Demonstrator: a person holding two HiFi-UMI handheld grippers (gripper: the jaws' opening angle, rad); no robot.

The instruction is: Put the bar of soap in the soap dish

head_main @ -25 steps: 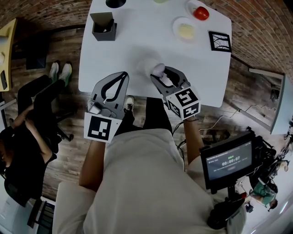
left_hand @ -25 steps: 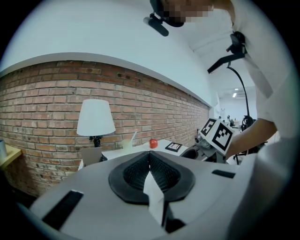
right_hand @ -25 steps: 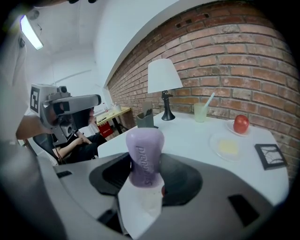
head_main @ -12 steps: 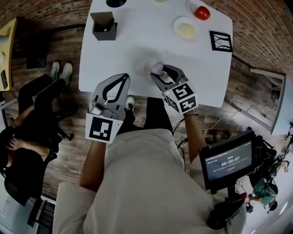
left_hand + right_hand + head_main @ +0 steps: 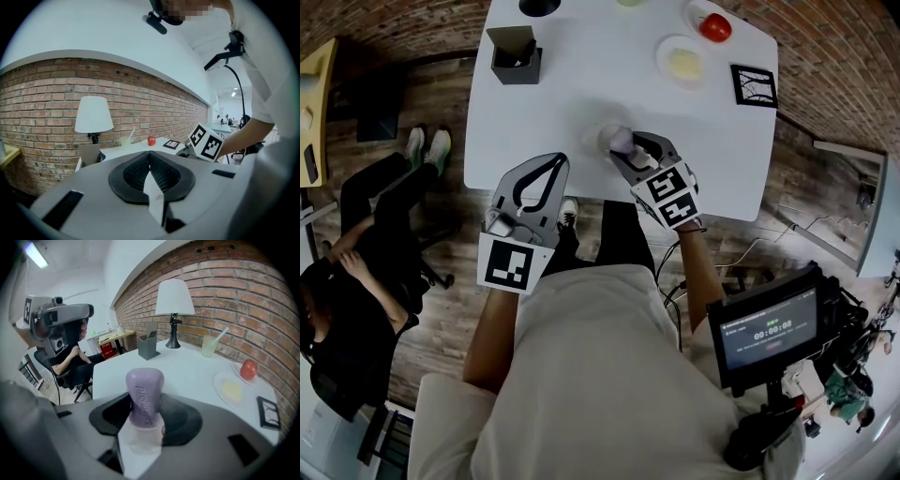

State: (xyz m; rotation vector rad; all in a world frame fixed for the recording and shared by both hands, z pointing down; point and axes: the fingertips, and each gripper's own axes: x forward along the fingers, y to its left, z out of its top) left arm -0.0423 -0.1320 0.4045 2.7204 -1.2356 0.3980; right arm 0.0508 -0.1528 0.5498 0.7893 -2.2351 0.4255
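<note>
Right gripper view, entry one: right gripper (image 5: 143, 416), jaws narrowed onto the bar of soap (image 5: 144, 390) and gripping its lower end. Lilac, rounded, long axis running straight out along the jaws, upper half standing clear of the pads. Bears embossed lettering down its length, too soft to read. Head view, entry two: hangs over the near part of the white table (image 5: 581, 84), soap end pointing forward. Just beyond the soap, slightly to the left: soap dish (image 5: 602, 138), so judged from a pale round shape, faint against the tabletop; cannot tell whether soap and dish touch. Calls, by that reading, for only a short move forward and down, with the long axis tipped from along-the-jaws to flat; right hand plainly the nearer. Entry three: left gripper (image 5: 553, 161), jaws together on nothing, tips at the table's near edge, apart from the dish. Further out: small plate with a pale yellow piece (image 5: 682, 62); plate with a red fruit (image 5: 712, 26); grey holder (image 5: 514, 54); marker card (image 5: 754, 84), black pattern on white; lamp (image 5: 174, 298); cup with straw (image 5: 209, 345). Printed matter: square markers on both gripper cubes; monitor (image 5: 766, 333) at lower right with timer-like digits, too small to read with confidence.
</note>
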